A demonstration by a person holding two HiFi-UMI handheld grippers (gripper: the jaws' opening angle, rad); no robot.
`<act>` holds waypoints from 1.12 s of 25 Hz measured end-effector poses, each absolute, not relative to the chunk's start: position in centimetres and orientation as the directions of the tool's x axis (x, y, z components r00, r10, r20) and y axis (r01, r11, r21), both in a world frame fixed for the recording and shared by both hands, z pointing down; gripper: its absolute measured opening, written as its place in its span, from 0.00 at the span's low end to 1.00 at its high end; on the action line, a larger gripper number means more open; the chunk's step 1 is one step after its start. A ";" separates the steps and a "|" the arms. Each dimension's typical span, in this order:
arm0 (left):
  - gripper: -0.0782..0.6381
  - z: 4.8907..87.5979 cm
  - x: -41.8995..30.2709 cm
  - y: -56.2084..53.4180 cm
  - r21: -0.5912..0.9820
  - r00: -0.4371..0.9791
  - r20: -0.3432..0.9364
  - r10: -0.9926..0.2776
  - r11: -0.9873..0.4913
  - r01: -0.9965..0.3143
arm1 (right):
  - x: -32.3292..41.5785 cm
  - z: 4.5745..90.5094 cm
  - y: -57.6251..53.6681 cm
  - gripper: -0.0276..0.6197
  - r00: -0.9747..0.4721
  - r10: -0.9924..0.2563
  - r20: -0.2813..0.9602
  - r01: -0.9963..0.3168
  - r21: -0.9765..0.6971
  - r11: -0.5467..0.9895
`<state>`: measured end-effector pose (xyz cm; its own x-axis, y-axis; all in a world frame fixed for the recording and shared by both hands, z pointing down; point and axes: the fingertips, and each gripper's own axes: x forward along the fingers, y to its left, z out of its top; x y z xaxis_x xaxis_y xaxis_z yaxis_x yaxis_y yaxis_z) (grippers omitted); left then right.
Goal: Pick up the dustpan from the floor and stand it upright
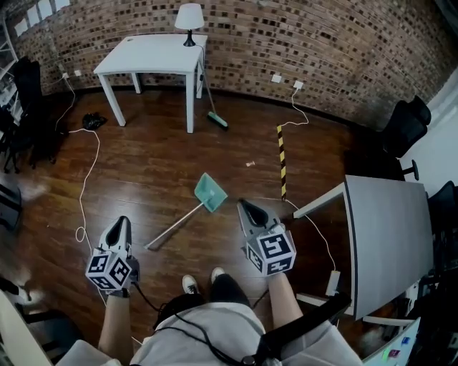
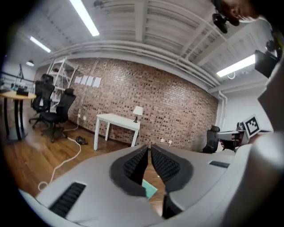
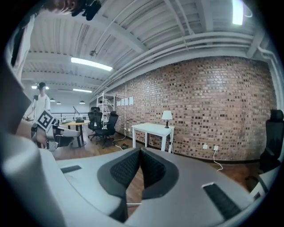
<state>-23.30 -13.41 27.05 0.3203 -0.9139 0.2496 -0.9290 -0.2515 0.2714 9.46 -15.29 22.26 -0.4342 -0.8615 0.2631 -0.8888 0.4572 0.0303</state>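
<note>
The teal dustpan [image 1: 210,193] lies flat on the wooden floor, its long pale handle [image 1: 172,229] running down-left toward my feet. My left gripper [image 1: 123,220] hovers left of the handle's end, apart from it, jaws together and nothing in them. My right gripper [image 1: 243,204] hangs just right of the pan, also shut and empty. In the left gripper view a corner of the dustpan [image 2: 150,189] shows below the closed left gripper [image 2: 149,146]. The right gripper [image 3: 140,150] points level across the room at the brick wall.
A white table [image 1: 154,53] with a lamp [image 1: 189,21] stands at the brick wall, a broom [image 1: 214,114] leaning on it. A grey desk [image 1: 390,236] is close on the right. A yellow-black strip [image 1: 282,161], a white cable [image 1: 84,193] and office chairs [image 1: 28,107] lie around.
</note>
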 end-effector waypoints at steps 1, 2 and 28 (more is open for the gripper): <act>0.17 28.1 -23.5 -13.4 0.309 0.329 0.265 -0.907 -0.243 -0.920 | 9.1 22.2 -15.6 0.05 -0.433 -0.859 0.272 -0.885 0.056 0.463; 0.18 29.2 -23.6 -13.3 0.335 0.337 0.279 -0.899 -0.238 -0.912 | 8.7 22.2 -16.0 0.06 -0.433 -0.857 0.279 -0.880 0.075 0.469; 0.54 93.5 -27.1 -19.6 0.761 0.116 0.623 -0.773 0.565 -0.320 | 9.1 70.6 -38.6 0.39 -0.551 -0.531 0.644 -0.762 -0.127 0.635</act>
